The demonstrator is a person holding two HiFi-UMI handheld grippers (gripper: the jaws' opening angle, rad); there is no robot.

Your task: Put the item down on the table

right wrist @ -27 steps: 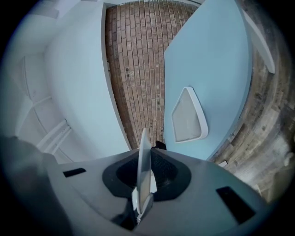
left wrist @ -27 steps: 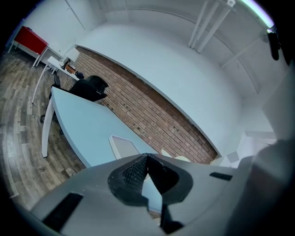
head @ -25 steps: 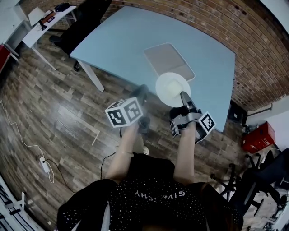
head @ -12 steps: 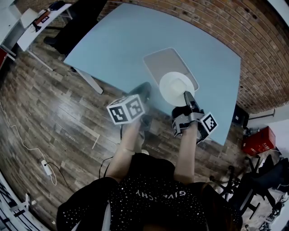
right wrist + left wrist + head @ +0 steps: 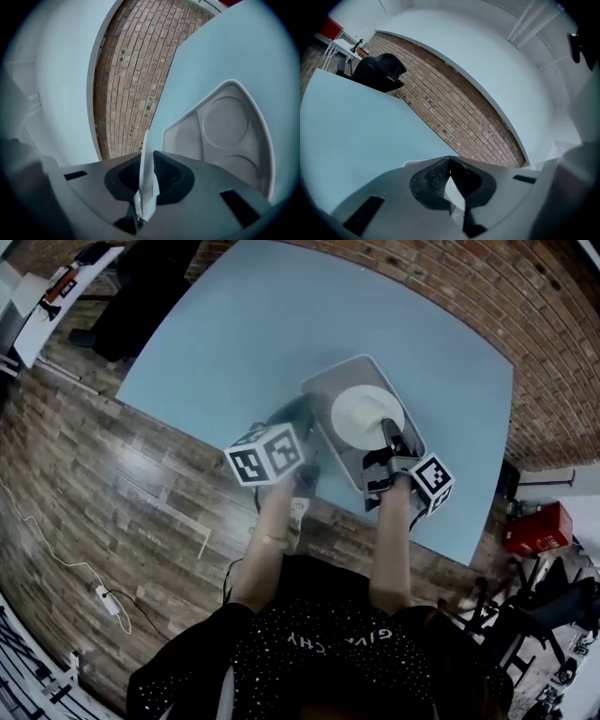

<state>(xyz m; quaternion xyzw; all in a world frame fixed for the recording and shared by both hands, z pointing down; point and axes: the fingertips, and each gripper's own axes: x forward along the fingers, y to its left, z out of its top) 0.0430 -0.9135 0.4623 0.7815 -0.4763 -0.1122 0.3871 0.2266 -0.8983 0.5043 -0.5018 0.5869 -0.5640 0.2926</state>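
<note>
One white plate (image 5: 367,416) is held out over a tray.
Since a second ago, both grippers have been carried forward from the table's near edge. The left gripper (image 5: 298,414) is seen closed and empty. The right gripper (image 5: 388,429) is clamped on the rim of the round, plain plate. This is held over one grey tray (image 5: 324,390) on one pale blue table (image 5: 244,324).

Black speckled top (image 5: 272,676) — white lettering (image 5: 334,645)
</note>
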